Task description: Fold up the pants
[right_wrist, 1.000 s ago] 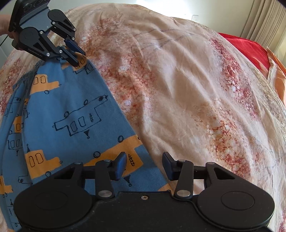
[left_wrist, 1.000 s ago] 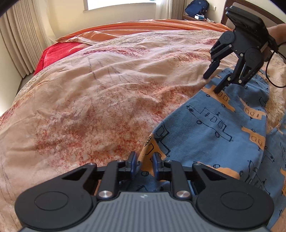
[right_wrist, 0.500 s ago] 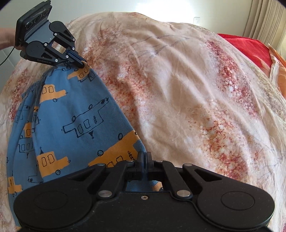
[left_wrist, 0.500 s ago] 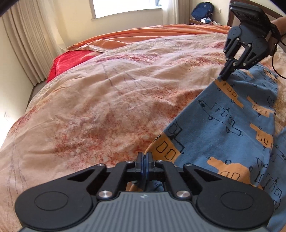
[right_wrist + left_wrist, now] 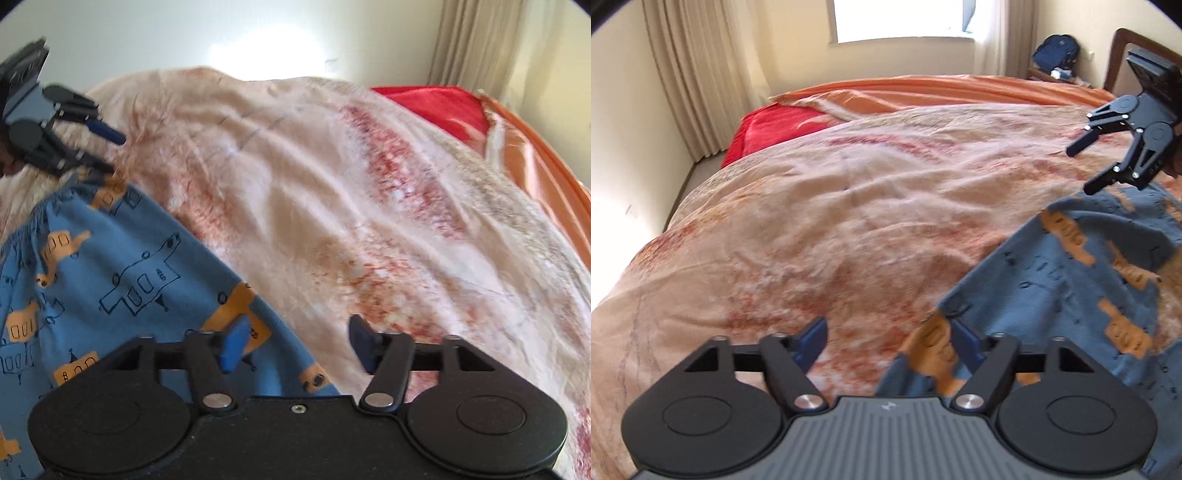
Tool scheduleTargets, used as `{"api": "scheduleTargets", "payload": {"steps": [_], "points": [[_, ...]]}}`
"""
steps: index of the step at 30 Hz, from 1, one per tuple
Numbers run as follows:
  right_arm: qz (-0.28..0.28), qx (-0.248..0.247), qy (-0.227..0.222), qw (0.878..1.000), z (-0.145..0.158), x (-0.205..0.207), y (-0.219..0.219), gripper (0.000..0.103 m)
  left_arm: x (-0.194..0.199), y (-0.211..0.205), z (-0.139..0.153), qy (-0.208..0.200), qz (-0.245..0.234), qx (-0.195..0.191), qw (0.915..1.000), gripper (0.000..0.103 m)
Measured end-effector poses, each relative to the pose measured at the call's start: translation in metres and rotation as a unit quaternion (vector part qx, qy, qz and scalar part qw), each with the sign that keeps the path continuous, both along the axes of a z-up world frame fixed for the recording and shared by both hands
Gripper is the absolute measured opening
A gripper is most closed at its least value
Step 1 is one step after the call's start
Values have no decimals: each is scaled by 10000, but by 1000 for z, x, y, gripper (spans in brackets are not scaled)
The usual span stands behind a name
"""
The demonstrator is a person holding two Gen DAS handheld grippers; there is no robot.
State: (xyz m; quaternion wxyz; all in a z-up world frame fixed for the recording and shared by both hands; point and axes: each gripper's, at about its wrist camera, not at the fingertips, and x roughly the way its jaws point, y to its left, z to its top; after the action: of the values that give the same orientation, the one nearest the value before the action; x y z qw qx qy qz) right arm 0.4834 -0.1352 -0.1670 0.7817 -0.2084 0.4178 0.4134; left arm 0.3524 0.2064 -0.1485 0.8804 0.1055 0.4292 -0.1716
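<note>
L gripper (image 5: 888, 341): jaws wide, just been opening, nothing pinched. The pants (image 5: 1071, 288) corner w/ the orange print lies between the pads but loose, only brushing the inner side of one blue pad; other pad is over bare duvet (image 5: 812, 221). R gripper (image 5: 295, 341): also spread wide, just been opening, holding nothing. In its own view one blue pad hangs over the pants edge, the other over duvet, so the hem runs between the jaws w/out being pressed.

Landmark = pants. Blue fabric w/ orange bus shapes, lying flat on the duvet, apparently released after a fold or a drag (judgement). L gripper sits at one corner, R gripper at the opposite end of that same long edge; from the L wrist view the R gripper shows just past the far corner, lifted clear of the cloth. In the R wrist view the gathered elastic waistband is at the L gripper's end, so the long axis runs gripper to gripper, waist toward L, leg end toward R. The pants body lies to one side of both claws; bare duvet to the other side, red blanket (image 5: 768, 129) and orange sheet well beyond.

Next move prob turns on that axis: halving lengthwise-to-short means bringing one end over to the other. Each claw is nearest its own end, neither favoured. Views are blurred, so exact contact at the pads is hard to call
</note>
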Motion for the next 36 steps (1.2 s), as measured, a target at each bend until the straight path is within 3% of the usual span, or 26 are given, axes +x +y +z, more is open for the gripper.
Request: {"api": "scheduleTargets", "payload": {"steps": [2,5,9,13,16,18,19,20,22,23,27,30,32,33,34,36], "points": [[-297,105,-122,9994,16,-5,-43,91,-7,-25,2,29,-347,-201,9992,89],[-1218,-81,140,9924,21,2,-131,91,-9,-67,0,111,-764,-410,9962,89],[-2617,-199,634,9629,12,-8,-237,88,-7,-143,-16,264,-1262,-621,9897,89],[-3595,271,1308,9236,-15,-32,-304,72,0,-210,-24,406,-1618,-820,9826,89],[-3926,712,1756,9000,-36,-44,-323,55,3,-255,-31,505,-1790,-948,9780,89],[-4005,998,1906,8907,-44,-51,-329,40,4,-278,-38,599,-1827,-948,9768,89],[-3954,1091,1959,8907,-45,-52,-328,18,5,-287,-42,646,-1826,-917,9768,89],[-3814,1136,1980,8958,-43,-50,-326,6,5,-295,-45,680,-1816,-879,9771,89],[-3454,894,1646,9196,-30,-46,-318,6,6,-307,-48,746,-1825,-908,9762,89],[-3415,830,1492,9243,-21,-42,-318,5,5,-311,-48,771,-1850,-960,9750,90],[-3369,590,903,9353,6,-21,-331,6,9,-329,-51,771,-1906,-1036,9731,95],[-3313,187,932,9387,-7,-9,-326,12,15,-341,-67,903,-1720,-868,9771,96],[-3340,-235,882,9381,-25,-9,-317,40,17,-342,-75,949,-1602,-802,9792,96],[-3346,-257,898,9377,-29,-10,-317,50,15,-340,-75,918,-1576,-797,9800,96],[-3413,-214,826,9361,-30,-16,-318,68,11,-338,-72,876,-1565,-781,9807,96],[-3542,106,558,9334,-17,-33,-325,76,-1,-329,-61,753,-1621,-758,9810,96]]}}
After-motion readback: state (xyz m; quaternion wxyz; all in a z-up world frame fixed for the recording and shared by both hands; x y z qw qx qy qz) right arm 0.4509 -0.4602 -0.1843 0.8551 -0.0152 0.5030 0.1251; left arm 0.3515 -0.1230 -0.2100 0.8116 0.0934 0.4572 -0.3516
